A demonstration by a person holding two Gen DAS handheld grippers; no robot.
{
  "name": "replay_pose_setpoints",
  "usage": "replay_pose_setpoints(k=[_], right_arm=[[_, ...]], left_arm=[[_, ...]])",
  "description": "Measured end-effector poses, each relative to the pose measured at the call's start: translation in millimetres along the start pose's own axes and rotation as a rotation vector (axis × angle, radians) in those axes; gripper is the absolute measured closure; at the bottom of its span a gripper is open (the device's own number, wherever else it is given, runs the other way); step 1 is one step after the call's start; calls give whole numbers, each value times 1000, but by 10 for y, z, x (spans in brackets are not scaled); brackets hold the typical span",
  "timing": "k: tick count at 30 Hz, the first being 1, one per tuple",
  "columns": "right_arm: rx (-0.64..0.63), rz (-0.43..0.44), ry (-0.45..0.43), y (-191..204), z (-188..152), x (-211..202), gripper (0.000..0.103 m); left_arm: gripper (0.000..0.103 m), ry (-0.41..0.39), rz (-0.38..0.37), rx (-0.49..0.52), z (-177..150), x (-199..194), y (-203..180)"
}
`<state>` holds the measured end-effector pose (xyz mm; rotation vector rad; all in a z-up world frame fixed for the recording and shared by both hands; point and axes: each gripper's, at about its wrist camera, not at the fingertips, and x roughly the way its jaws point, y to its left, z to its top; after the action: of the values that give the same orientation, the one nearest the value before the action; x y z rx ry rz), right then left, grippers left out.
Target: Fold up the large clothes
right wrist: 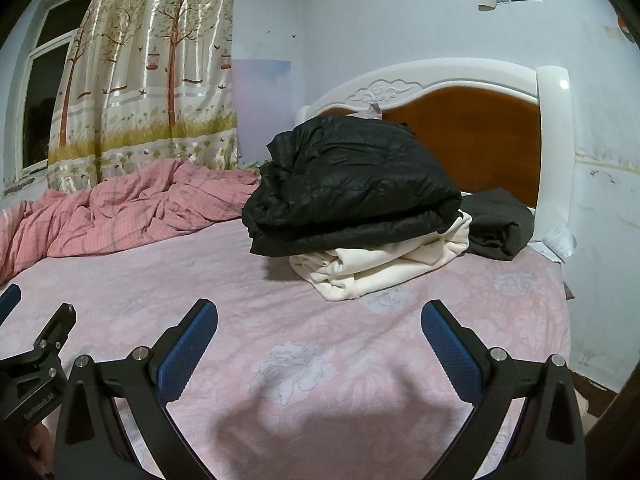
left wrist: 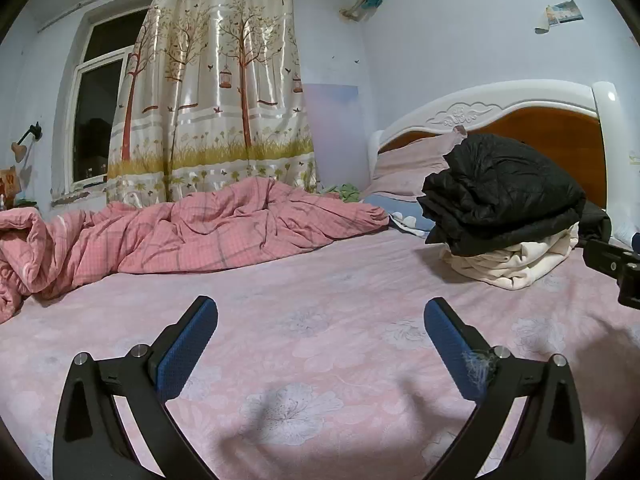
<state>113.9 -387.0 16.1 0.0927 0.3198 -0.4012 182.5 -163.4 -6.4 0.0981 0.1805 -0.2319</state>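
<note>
A folded black puffy jacket (left wrist: 504,192) (right wrist: 352,184) lies on top of a folded cream garment (left wrist: 516,260) (right wrist: 380,264) near the head of the bed. Behind that stack sits another dark folded garment (right wrist: 500,224). My left gripper (left wrist: 320,316) hovers open over the pink floral sheet (left wrist: 320,292), well short of the stack, with nothing between its blue pads. My right gripper (right wrist: 320,316) is open too, over the sheet (right wrist: 248,288) in front of the stack. The left gripper's body shows at the left edge of the right wrist view.
A crumpled pink checked duvet (left wrist: 192,232) (right wrist: 132,208) lies along the far side of the bed. Pillows (left wrist: 412,168) rest against the white and wooden headboard (left wrist: 552,120) (right wrist: 472,136). A patterned curtain (left wrist: 216,92) and a dark window (left wrist: 96,112) stand behind. The bed's right edge (right wrist: 568,280) borders the wall.
</note>
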Motion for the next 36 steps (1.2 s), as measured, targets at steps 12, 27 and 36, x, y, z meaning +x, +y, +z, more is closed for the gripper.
replay_pose_setpoints(k=[12, 27, 36], right_arm=[[-2, 0, 9, -8, -7, 21, 0], [1, -1, 14, -7, -9, 24, 0], [3, 2, 21, -47, 2, 65, 0]], left_arm=[[0, -2, -11, 16, -1, -23, -31], [0, 0, 3, 39, -21, -21, -35], [0, 4, 1, 31, -37, -7, -25]])
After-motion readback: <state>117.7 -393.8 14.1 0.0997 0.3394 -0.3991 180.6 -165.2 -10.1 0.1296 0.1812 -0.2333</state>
